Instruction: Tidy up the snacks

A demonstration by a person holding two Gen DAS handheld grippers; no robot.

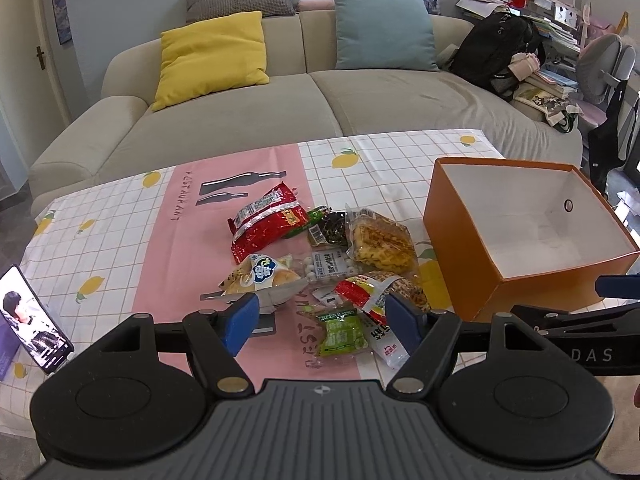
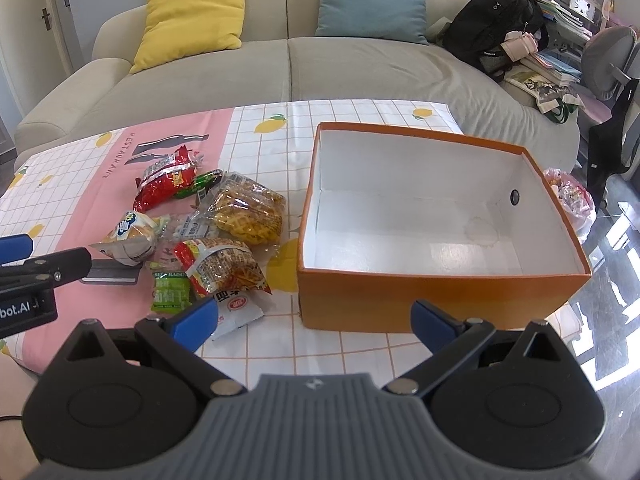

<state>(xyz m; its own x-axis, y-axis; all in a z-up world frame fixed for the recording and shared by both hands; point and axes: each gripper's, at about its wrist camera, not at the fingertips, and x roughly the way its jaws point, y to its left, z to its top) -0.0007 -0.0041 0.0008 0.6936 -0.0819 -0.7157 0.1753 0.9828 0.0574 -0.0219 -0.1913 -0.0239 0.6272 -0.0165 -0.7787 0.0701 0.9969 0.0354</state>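
Note:
A pile of snack packets lies on the table: a red bag, a clear pack of yellow waffles, a bun pack, a red-and-clear waffle pack and a green raisin packet. An empty orange box stands to their right. My left gripper is open, above the near edge of the pile. My right gripper is open and empty, in front of the box's left corner.
A checked lemon-print cloth with a pink strip covers the table. A phone leans at the left edge. A beige sofa with cushions and a black backpack stands behind. A plastic bag lies right of the box.

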